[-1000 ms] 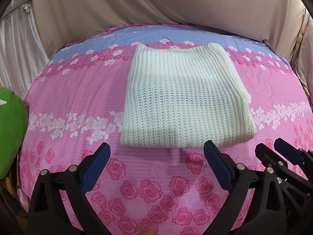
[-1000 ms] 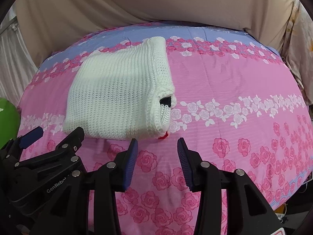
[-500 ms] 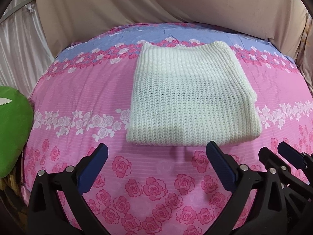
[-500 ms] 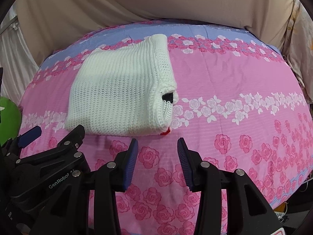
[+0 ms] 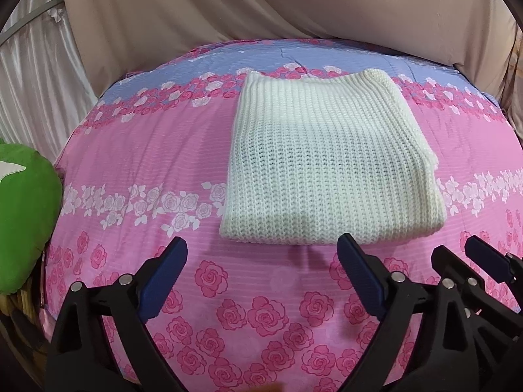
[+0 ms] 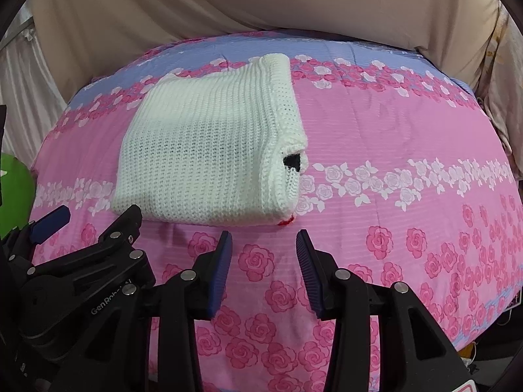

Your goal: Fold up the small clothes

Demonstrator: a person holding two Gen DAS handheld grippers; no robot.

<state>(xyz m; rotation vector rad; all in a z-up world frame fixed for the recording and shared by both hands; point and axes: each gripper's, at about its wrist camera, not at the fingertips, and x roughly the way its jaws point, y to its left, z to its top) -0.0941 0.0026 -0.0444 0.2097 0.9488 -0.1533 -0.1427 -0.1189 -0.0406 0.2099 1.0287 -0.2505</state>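
I am holding the left tool (image 5: 261, 254) spread wide and empty, its blue pads hovering just short of the near edge of a folded white sweater (image 5: 327, 166). The right tool (image 6: 263, 245) is hanging beside it with a narrower gap between its pads, gripping nothing; it is pointing at the sweater's near right corner without touching it. The sweater is lying flat as a neat rectangle toward the far middle of the bed, on a pink bedsheet (image 5: 137, 150) printed with roses and crossed by a blue band at the far side. From the right wrist view, a small black patch and a red scrap are showing at the sweater's right folded edge (image 6: 291, 163). A green cushion (image 5: 23, 212) is sitting at the bed's left edge, and beige curtains (image 5: 261, 3) are hanging behind.
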